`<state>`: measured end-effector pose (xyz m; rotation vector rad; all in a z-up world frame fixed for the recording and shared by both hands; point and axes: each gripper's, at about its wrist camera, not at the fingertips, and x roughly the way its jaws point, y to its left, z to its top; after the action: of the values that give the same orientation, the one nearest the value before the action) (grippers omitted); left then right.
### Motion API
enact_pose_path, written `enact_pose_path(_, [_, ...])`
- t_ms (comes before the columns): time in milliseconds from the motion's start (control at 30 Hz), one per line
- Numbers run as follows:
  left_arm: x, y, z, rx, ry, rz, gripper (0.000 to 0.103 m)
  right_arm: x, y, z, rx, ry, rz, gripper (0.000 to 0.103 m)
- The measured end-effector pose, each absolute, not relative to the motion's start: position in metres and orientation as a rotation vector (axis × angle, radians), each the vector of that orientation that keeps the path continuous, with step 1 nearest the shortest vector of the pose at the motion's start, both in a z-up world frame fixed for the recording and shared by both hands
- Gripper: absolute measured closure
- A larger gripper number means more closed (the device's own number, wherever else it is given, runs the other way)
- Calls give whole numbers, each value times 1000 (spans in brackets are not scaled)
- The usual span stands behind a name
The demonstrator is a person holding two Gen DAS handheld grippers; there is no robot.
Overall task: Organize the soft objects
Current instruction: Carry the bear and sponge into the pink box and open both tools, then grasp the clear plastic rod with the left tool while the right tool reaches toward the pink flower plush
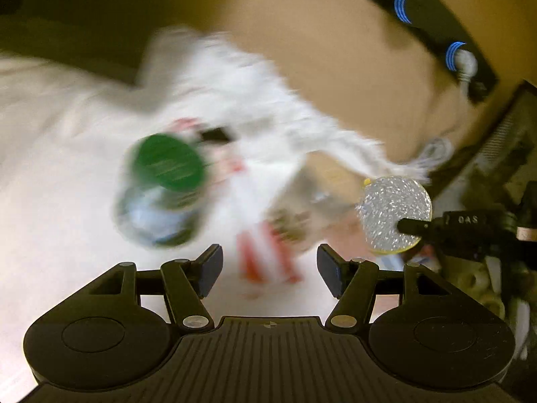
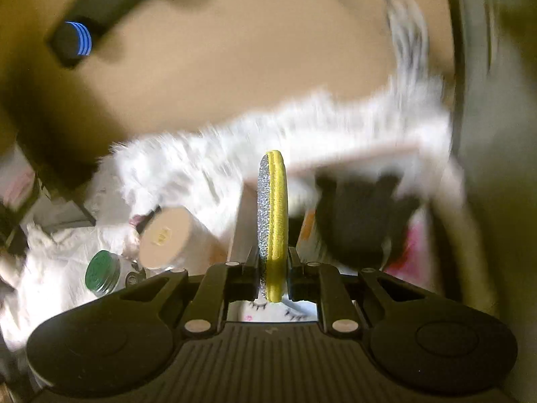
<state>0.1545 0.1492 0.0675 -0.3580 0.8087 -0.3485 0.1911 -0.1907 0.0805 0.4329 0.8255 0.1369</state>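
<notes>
Right tool [image 2: 272, 268] clenched on a round scrub pad [image 2: 272, 221], yellow sponge backing with a silver glittery face, gripped at its lower edge so the disc stands edge-on along the fingers; judged a carry grip, keeping the soft pad from folding. In the left wrist view the same pad [image 1: 394, 213] shows face-on at 3 o'clock, held by the right tool's dark tip, clear of the surface below. Left tool [image 1: 270, 268] released, jaws wide apart, nothing between them; it hangs over a white sheet-covered surface [image 1: 50, 168]. Ahead of it, at 12 o'clock, a white fluffy cloth or plush [image 1: 241, 87], too blurred to tell which. At 10 o'clock a green-lidded jar [image 1: 164, 164]; just past the jaws a red-and-white striped item [image 1: 265, 262], blurred, unidentified. Right wrist view adds a roll with a tan cardboard end [image 2: 164, 238] beside the jar. Beyond, tan floor [image 1: 335, 33] and a dark bar with blue rings [image 1: 436, 30]. Heavy blur suggests both tools in motion. Judgement: pad in transit to its place; left tool open and ready for the next soft item.
</notes>
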Motion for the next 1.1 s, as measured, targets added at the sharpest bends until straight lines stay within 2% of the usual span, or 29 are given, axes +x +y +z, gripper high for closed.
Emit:
enact_pose_path(133, [135, 188, 61, -317, 848, -279, 36, 210, -191, 41, 594, 904, 147, 89])
enact_pose_path(233, [127, 203, 53, -278, 881, -251, 36, 209, -187, 36, 614, 896, 129, 88])
enact_pose_path(333, [124, 210, 45, -256, 906, -271, 36, 197, -178, 45, 549, 875, 106, 80])
enact_pose_path(367, [125, 211, 42, -248, 914, -282, 36, 193, -175, 48, 529, 871, 101, 76])
enact_pose_path(467, [123, 212, 37, -225, 922, -322, 36, 177, -170, 60, 484, 861, 70, 34])
enact_pose_path(633, [128, 192, 38, -154, 874, -462, 36, 130, -138, 86, 206, 750, -57, 33])
enact_pose_path(700, [131, 181, 39, -130, 848, -503, 36, 109, -120, 91, 74, 712, -80, 29])
enact_pose_path(933, [162, 135, 25, -29, 868, -552, 36, 58, -67, 80, -191, 680, -98, 27])
enact_pose_path(967, [166, 129, 22, -7, 870, -548, 38, 53, -63, 77, -200, 693, -90, 27])
enact_pose_path(1100, [176, 114, 14, 64, 867, -552, 63, 37, -49, 65, -226, 740, -57, 27])
